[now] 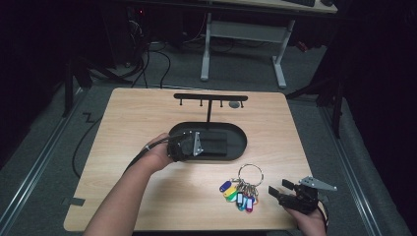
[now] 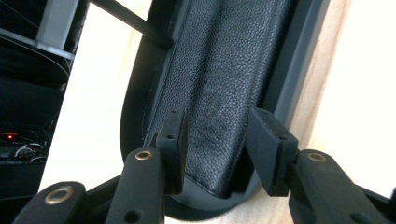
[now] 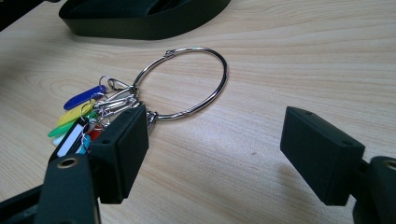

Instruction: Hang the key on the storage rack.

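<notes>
Black leather lining (image 2: 219, 93) of the tray (image 1: 241, 140) shows between the released left gripper (image 2: 219, 140) jaws; the high view adds the rack (image 1: 210, 97). Right gripper (image 3: 210, 154) gapes beside the key ring (image 3: 187, 79).

A light wood-grain counter (image 1: 147, 118) with rounded corners stands on a grey carpeted floor (image 1: 344, 162). Near the counter's middle lies a black oval tray (image 1: 241, 140) with a raised rim and a dark, pebbled, leather-like lining (image 2: 224, 84). From the far edge of this tray a thin black post rises to a horizontal bar with small hooks (image 1: 210, 97). Toward the near right of the counter, apart from the tray, lies a large silver key ring (image 1: 250, 174) flat on the wood, carrying a fanned bunch of coloured plastic key tags (image 1: 238, 195) in blue, yellow, green and red.
</notes>
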